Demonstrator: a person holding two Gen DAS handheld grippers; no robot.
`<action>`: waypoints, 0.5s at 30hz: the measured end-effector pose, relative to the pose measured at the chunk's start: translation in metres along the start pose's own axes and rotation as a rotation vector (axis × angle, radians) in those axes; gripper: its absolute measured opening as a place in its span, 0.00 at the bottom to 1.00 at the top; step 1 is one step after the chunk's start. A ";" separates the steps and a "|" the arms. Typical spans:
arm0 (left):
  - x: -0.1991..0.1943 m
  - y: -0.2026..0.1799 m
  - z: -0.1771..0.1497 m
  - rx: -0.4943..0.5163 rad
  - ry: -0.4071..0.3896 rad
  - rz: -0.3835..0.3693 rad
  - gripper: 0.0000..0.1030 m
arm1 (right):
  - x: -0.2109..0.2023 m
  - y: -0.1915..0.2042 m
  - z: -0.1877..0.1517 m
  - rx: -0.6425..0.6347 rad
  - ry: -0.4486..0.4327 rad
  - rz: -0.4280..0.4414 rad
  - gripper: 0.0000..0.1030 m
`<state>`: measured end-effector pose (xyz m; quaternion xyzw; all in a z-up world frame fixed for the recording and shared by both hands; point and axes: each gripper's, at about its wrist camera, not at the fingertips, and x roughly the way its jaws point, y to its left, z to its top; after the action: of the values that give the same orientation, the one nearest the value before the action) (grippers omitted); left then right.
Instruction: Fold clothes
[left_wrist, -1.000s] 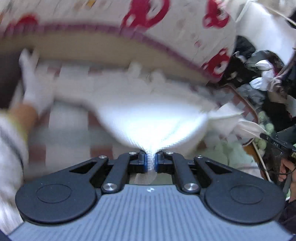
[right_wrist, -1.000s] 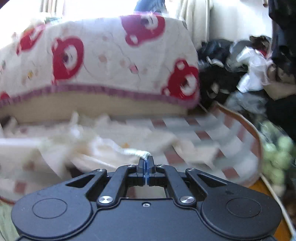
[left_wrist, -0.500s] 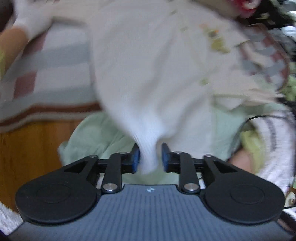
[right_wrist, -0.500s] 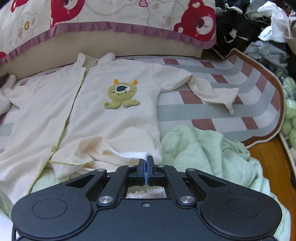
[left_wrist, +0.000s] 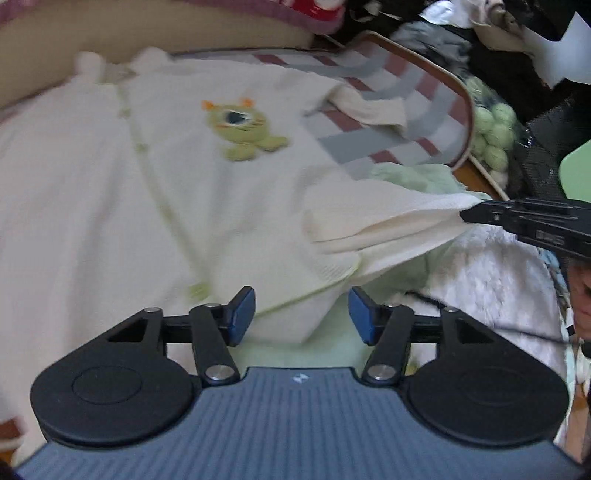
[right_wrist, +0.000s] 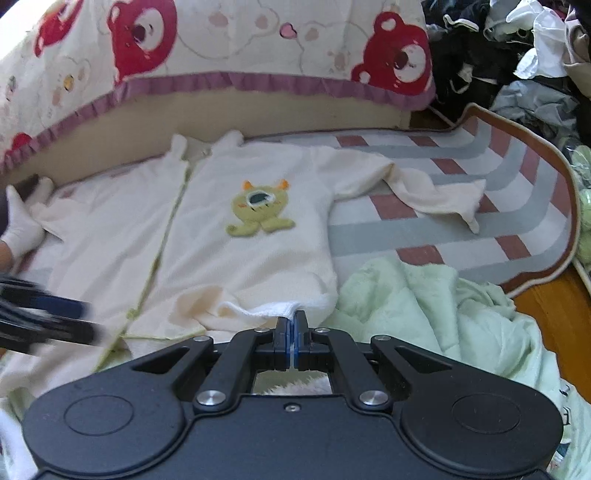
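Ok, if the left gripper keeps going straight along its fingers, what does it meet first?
Most likely the cream garment: its bottom hem lies just ahead of the left gripper, whose jaws are opening with nothing pinched. Depth is hard to judge, but nothing else sits in that line.

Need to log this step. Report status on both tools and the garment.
Left tool opening, hem between its pads, not pinched. Right tool shut on garment hem. Garment spread on rug, monster patch up. Green blanket under hem.
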<state>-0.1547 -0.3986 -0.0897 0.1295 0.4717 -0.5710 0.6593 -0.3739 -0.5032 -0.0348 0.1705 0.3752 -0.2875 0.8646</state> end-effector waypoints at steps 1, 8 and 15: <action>0.014 0.000 0.002 -0.012 0.019 -0.023 0.58 | -0.001 0.000 0.000 -0.003 -0.005 0.006 0.01; 0.022 0.008 0.007 0.058 -0.019 0.054 0.04 | -0.005 0.000 -0.001 -0.017 -0.025 0.023 0.01; -0.044 0.041 0.028 -0.004 -0.249 0.259 0.04 | 0.010 -0.007 0.001 -0.004 0.011 -0.063 0.01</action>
<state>-0.1012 -0.3775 -0.0559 0.1162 0.3670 -0.4922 0.7807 -0.3717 -0.5128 -0.0422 0.1584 0.3856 -0.3130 0.8534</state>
